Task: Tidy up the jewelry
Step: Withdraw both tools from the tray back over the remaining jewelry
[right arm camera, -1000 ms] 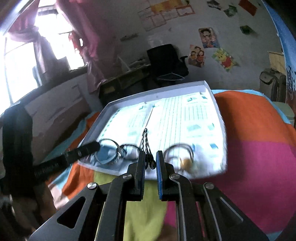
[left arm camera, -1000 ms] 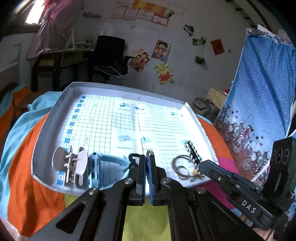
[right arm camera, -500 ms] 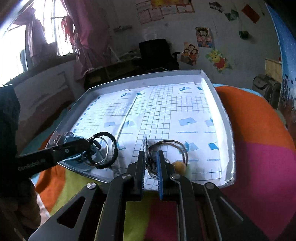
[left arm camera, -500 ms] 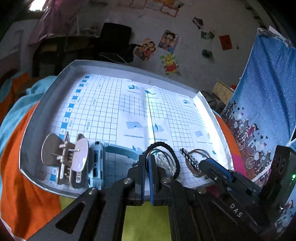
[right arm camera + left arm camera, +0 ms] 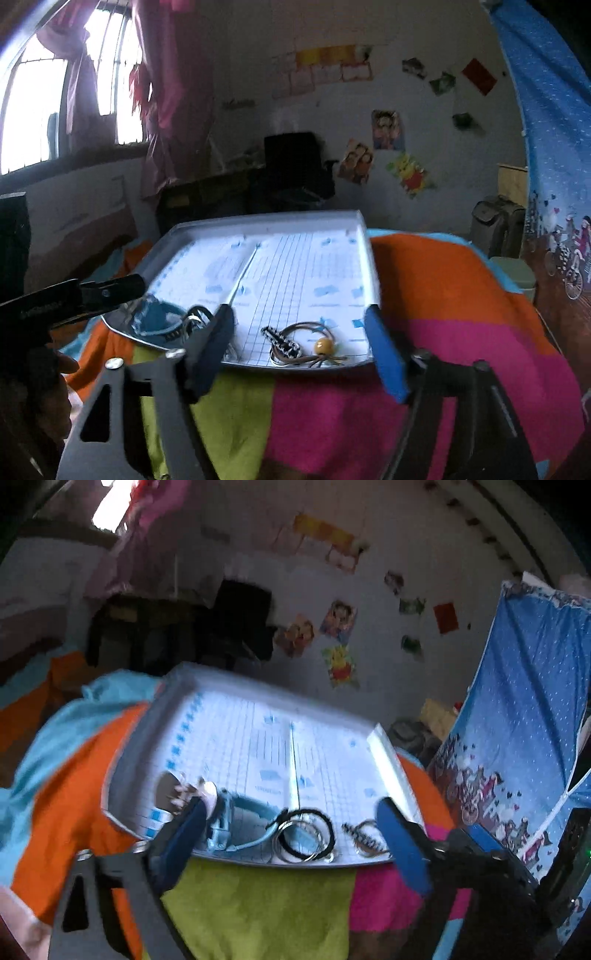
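Black-white beaded chain (image 5: 279, 342) lies diagonally, far-left to near-right.

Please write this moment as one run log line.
left gripper: open, empty | right gripper: open, empty | black elastic hair band, yellow-bead cord tie: lying at near edge of grey tray

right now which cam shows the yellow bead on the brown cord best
The right wrist view: the yellow bead lies in plain sight on its brown cord at the tray front edge, between the open right gripper fingers. In the left wrist view the blue right finger hides the bead; only cord loops show.
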Available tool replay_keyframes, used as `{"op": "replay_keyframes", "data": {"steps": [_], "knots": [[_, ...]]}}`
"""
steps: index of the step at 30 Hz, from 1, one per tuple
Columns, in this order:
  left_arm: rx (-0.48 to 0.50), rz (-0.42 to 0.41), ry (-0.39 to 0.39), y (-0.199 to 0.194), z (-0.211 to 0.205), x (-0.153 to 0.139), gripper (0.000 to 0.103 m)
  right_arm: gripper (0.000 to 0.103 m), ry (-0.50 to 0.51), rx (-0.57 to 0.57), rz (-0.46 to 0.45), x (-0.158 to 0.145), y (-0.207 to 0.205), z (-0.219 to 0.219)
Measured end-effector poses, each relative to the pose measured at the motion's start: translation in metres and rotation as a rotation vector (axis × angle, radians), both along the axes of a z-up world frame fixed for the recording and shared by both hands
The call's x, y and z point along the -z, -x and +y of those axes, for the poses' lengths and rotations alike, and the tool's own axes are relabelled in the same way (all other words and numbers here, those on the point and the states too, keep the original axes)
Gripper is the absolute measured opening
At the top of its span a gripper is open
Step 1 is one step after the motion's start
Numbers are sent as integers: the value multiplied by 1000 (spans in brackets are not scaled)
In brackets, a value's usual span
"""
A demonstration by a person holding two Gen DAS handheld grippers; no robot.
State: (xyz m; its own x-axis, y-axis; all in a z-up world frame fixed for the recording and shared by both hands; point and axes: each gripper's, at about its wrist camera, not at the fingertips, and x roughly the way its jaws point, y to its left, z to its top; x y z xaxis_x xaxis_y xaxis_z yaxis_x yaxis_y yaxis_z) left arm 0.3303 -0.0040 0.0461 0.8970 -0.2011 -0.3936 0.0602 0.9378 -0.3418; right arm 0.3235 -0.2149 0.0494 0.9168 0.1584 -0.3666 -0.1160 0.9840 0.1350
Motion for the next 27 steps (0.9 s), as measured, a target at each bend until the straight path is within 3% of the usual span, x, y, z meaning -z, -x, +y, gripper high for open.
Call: {"op": "replay_keyframes", "data": {"steps": [4, 7, 14, 27], "knots": [[-27, -79, -24, 38, 1, -19, 103, 94, -27, 14, -53, -20, 31, -11], [-41, -113, -66, 69, -2, -32, 103, 101, -50, 9, -92, -33, 59, -16], [-105, -158, -117, 141, -6, -44, 103, 102, -26, -33, -164, -55, 126, -15], [-141, -146, -152, 243, 5, -24, 103, 102, 29, -49, -181, -58, 230, -17]]}}
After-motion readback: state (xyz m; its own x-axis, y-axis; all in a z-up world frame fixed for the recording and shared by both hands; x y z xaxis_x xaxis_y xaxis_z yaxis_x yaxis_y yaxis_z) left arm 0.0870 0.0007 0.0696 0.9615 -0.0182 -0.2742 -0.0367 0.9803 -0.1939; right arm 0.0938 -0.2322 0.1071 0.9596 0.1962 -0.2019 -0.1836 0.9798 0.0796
